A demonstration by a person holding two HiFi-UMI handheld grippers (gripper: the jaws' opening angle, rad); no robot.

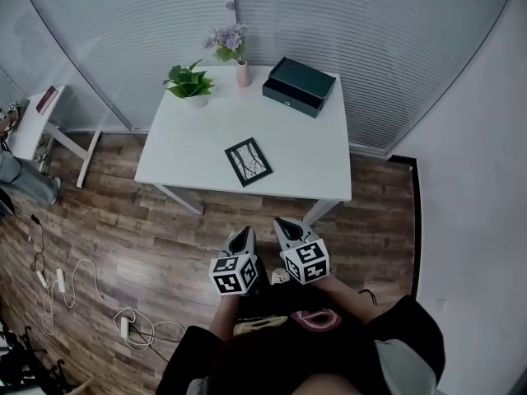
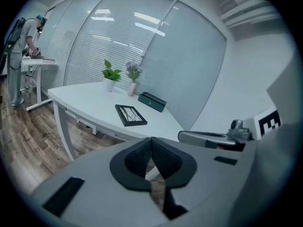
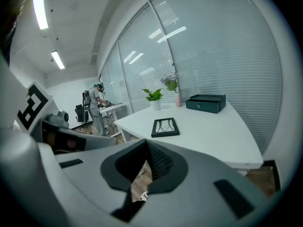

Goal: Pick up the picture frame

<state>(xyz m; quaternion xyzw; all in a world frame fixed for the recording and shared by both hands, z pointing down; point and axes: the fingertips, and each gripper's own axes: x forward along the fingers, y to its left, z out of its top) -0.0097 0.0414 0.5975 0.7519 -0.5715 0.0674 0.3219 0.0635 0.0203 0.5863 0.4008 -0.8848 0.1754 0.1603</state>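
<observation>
Closest in, the grey left gripper (image 1: 244,235) and grey right gripper (image 1: 285,225) hover side by side, jaws pressed together on nothing, short of the white rectangular table (image 1: 313,163). Near its front edge the black rectangular picture frame (image 1: 248,161) lies flat, well apart from both. It looks light, stiff, possibly glazed and fragile; a grip across one narrow border, jaws first opened, seems best.

White table (image 1: 313,155) on wood-plank floor (image 1: 99,220), blind-covered glass walls (image 1: 370,31) behind
</observation>
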